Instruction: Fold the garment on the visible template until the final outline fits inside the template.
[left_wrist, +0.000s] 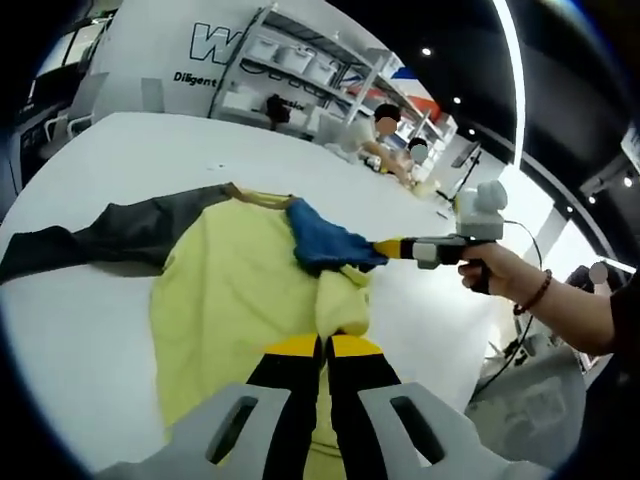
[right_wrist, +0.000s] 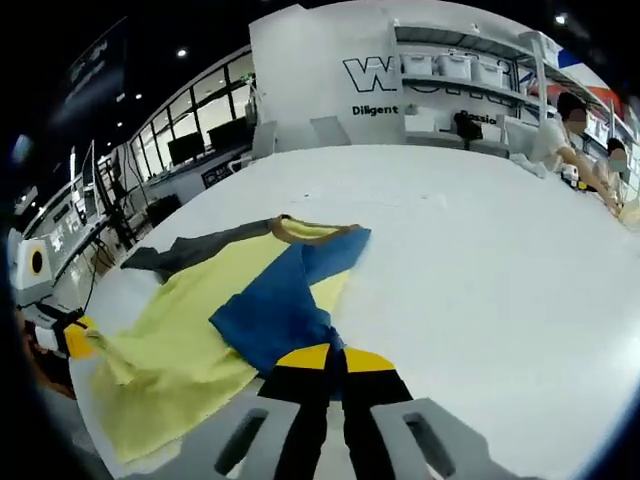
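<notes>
A yellow garment (left_wrist: 235, 290) lies spread on the white table (left_wrist: 130, 150), with a dark grey sleeve (left_wrist: 110, 235) stretched to the left and a blue sleeve (left_wrist: 325, 240) on the right. My left gripper (left_wrist: 325, 345) is shut on a bunched yellow edge of the garment. My right gripper (left_wrist: 392, 248), held by a hand (left_wrist: 497, 268), comes in from the right and pinches the blue sleeve. In the right gripper view the jaws of the right gripper (right_wrist: 330, 355) are shut on the blue sleeve (right_wrist: 280, 305), folded over the yellow body (right_wrist: 175, 350). The left gripper (right_wrist: 75, 337) holds the garment's left edge.
Shelving with white bins (left_wrist: 300, 70) stands behind the table, and people (left_wrist: 385, 135) sit at its far right end. Desks with monitors (right_wrist: 190, 150) line the windows. The table's edge (left_wrist: 480, 340) drops off at the right, with cables (left_wrist: 510, 350) below it.
</notes>
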